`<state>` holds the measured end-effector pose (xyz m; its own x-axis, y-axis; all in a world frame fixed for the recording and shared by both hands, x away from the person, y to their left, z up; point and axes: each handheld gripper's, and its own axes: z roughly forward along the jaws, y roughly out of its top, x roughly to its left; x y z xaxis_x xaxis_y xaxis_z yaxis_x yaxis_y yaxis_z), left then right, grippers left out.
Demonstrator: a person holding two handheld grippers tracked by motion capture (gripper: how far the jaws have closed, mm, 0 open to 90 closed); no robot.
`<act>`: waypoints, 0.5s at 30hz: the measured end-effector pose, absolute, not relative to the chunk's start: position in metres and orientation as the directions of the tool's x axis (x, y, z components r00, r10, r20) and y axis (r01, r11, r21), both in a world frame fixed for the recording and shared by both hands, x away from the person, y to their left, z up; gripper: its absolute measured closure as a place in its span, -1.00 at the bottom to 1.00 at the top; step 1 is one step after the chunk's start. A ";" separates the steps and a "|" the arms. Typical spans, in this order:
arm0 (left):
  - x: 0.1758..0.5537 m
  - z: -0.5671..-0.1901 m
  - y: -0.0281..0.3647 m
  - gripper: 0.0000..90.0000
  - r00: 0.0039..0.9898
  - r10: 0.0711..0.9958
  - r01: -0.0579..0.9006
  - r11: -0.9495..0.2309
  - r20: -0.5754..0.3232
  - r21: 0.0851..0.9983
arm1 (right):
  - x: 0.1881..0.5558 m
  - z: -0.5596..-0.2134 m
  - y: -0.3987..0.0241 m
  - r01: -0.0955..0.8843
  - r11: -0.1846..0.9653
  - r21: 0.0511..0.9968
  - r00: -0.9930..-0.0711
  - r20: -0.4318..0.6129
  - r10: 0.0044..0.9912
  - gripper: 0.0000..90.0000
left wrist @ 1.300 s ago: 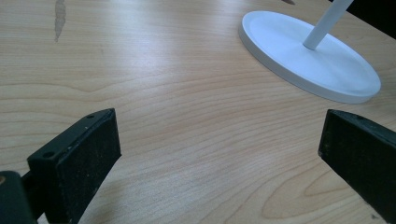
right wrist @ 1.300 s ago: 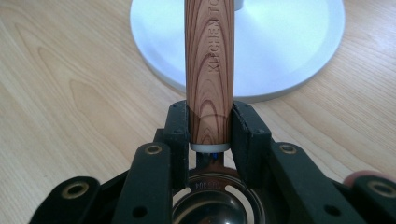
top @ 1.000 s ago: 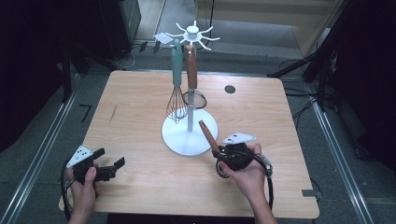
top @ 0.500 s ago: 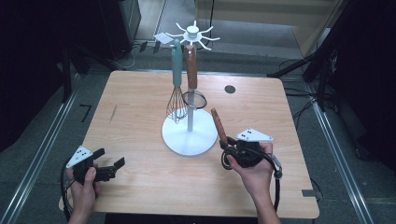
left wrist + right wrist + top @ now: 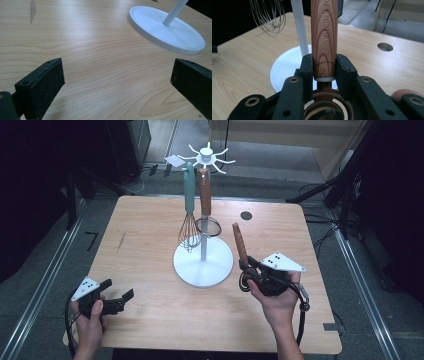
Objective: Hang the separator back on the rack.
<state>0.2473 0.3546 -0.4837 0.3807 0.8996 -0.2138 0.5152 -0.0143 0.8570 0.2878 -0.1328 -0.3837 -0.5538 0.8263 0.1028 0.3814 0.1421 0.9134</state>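
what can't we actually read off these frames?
- Working end of the wooden-handled utensil: right gripper view, hidden behind the right tongs; high view too small.
- Engraved lettering on that handle: cut off by the top edge, right gripper view.
- White utensil stand: left gripper view, pole and hooks cut off by the top edge.
- Round end of the hanging brown-handled utensil: high view, too small to tell.

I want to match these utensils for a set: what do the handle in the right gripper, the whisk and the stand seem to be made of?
Handle: looks like reddish wood, with visible grain and engraved letters, matt. Whisk: thin shiny wire loops, likely steel, on a teal handle, perhaps silicone or plastic. Stand: smooth matt white base and pole, painted metal or plastic; can't tell which.
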 end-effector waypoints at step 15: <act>0.247 -0.484 0.354 -1.00 0.374 0.903 0.518 -0.013 -0.213 0.855 | 0.290 -0.363 -0.130 0.271 0.082 0.959 -0.570 0.091 0.816 0.58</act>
<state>0.2471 0.3544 -0.4841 0.3737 0.9028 -0.2129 0.5178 -0.0126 0.8554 0.2899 -0.1297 -0.3634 -0.5703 0.8163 0.0915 0.2709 0.0818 0.9591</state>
